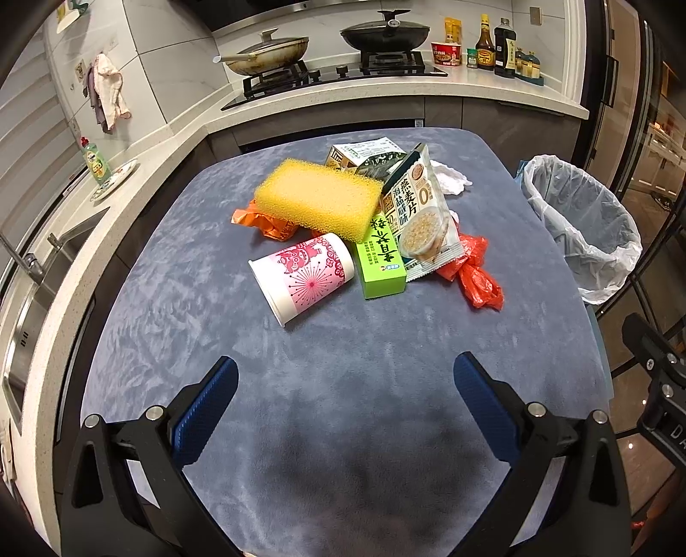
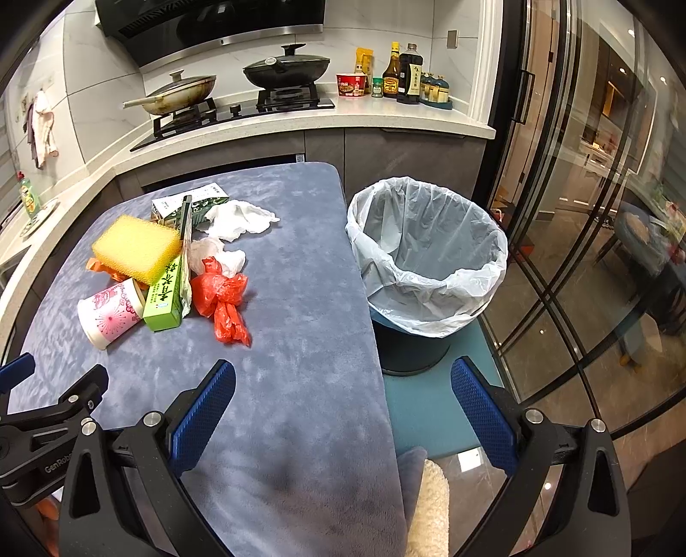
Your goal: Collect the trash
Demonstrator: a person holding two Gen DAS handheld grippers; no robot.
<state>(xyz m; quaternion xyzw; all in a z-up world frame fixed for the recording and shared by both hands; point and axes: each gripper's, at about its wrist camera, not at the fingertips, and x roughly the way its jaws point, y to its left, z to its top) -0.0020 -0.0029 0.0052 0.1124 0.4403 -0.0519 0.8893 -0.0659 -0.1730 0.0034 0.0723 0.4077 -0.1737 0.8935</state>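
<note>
A heap of trash lies on the blue-grey cloth table (image 1: 343, 420): a yellow sponge (image 1: 319, 198), a pink paper cup (image 1: 302, 276) on its side, a green box (image 1: 381, 259), an oat-flake packet (image 1: 422, 214), a red plastic bag (image 1: 476, 270), an orange wrapper (image 1: 268, 220), a carton (image 1: 364, 156) and crumpled white tissue (image 2: 236, 220). A bin (image 2: 428, 257) lined with a white bag stands beside the table's right edge. My left gripper (image 1: 345, 377) hangs open, short of the cup. My right gripper (image 2: 343, 381) is open over the table's right edge, near the bin.
A kitchen counter (image 1: 386, 92) curves behind the table, with a hob, two lidded pans (image 1: 386, 32) and sauce bottles (image 1: 503, 47). A sink (image 1: 30, 308) sits to the left. Glass doors (image 2: 579, 214) stand right of the bin. A teal mat (image 2: 424, 407) lies under the bin.
</note>
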